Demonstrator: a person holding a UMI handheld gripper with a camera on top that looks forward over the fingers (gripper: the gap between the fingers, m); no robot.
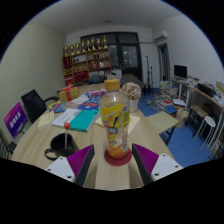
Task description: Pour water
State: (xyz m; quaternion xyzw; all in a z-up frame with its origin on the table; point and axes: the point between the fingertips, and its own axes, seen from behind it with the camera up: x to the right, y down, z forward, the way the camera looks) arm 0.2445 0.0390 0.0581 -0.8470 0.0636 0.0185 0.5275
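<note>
The tool (114, 160) has its purple pads (80, 163) spread wide either side of the upright bottle (116, 122), which stands on the wooden tabletop (40, 145) between them with gaps showing, apparently lined up low for a firm grasp before pouring.

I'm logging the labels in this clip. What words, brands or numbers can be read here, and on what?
None can be read.
Bottle between the fingers of the gripper: its yellow label carries print, too blurred to read.
Purple sign on the table: markings too small to read.
Books behind the bottle: covers unreadable.
</note>
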